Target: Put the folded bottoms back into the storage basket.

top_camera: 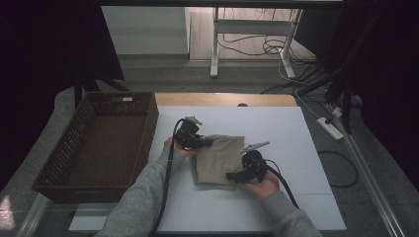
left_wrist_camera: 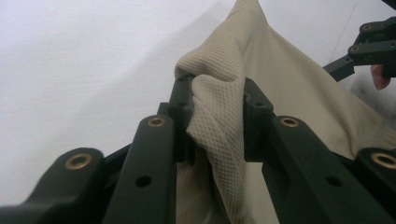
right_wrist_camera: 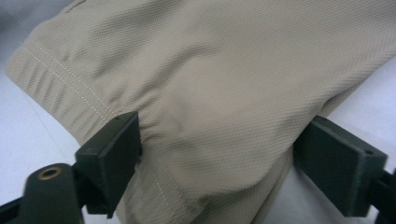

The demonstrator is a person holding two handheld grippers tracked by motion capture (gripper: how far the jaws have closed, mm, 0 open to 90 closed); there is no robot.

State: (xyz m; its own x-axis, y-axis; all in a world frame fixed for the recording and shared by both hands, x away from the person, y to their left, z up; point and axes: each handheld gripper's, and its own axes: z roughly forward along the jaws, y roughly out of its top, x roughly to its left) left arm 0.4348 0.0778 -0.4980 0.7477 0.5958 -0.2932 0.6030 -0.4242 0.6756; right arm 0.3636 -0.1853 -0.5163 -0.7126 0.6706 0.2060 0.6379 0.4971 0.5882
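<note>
White bench [top_camera: 296,197] top, dim room behind. Wicker basket [top_camera: 69,148] at the bench's left edge. Left tongs [top_camera: 205,142] clenched on a bunched fold at the left edge of the beige folded cloth [top_camera: 220,155], which lies mid-bench. Right tongs [top_camera: 233,175] spread wide at the cloth's near right corner, fabric bulging between the jaws, pads not pressing it.

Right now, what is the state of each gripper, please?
Left gripper: shut on a bunched fold of the beige cloth.
Right gripper: open, jaws wide on either side of the cloth's edge, not pressing it.
</note>
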